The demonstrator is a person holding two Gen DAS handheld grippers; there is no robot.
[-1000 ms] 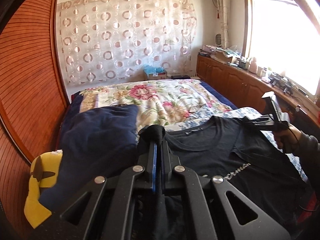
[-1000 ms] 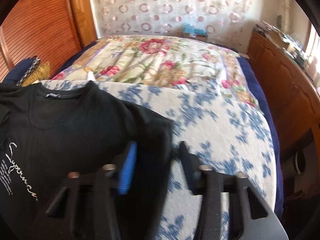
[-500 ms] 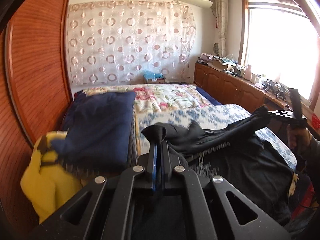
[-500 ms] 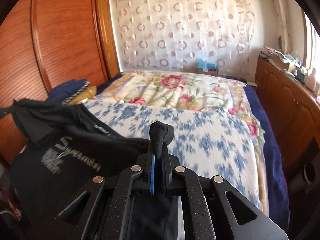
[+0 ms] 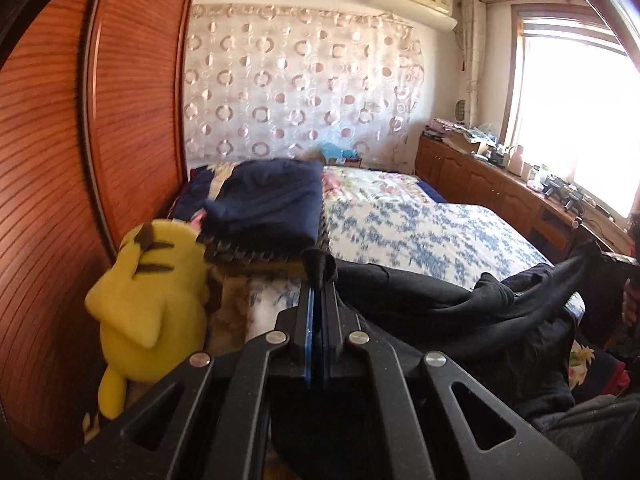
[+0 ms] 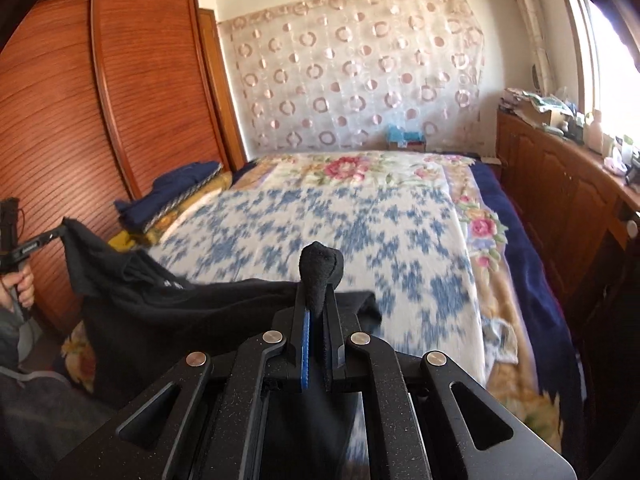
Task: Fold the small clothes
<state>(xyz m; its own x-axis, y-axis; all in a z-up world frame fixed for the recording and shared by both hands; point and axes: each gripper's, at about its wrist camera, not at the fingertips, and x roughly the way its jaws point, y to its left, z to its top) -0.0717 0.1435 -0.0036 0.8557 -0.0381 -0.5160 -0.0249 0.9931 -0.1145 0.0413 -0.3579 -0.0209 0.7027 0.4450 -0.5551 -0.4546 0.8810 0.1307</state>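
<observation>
A black t-shirt point(image 5: 460, 304) hangs lifted off the bed, stretched between my two grippers over the bed's near edge. My left gripper point(image 5: 317, 280) is shut on one bunched edge of it. My right gripper point(image 6: 318, 280) is shut on another bunched edge of the t-shirt point(image 6: 168, 304). The right gripper also shows at the right edge of the left wrist view point(image 5: 600, 254), the left gripper at the left edge of the right wrist view point(image 6: 52, 234). Most of the shirt sags below, crumpled.
The bed has a blue-flowered white blanket point(image 6: 340, 232) and a floral quilt point(image 6: 360, 168) behind. A folded navy garment pile point(image 5: 268, 208) and a yellow plush toy point(image 5: 152, 300) lie at the left by a wooden wardrobe point(image 5: 80, 160). Wooden cabinets point(image 6: 560, 208) line the right.
The right gripper closed on the shirt's edge. Both grippers lifted the shirt off the blanket and pulled it back toward the bed's near edge; it now hangs between them.
</observation>
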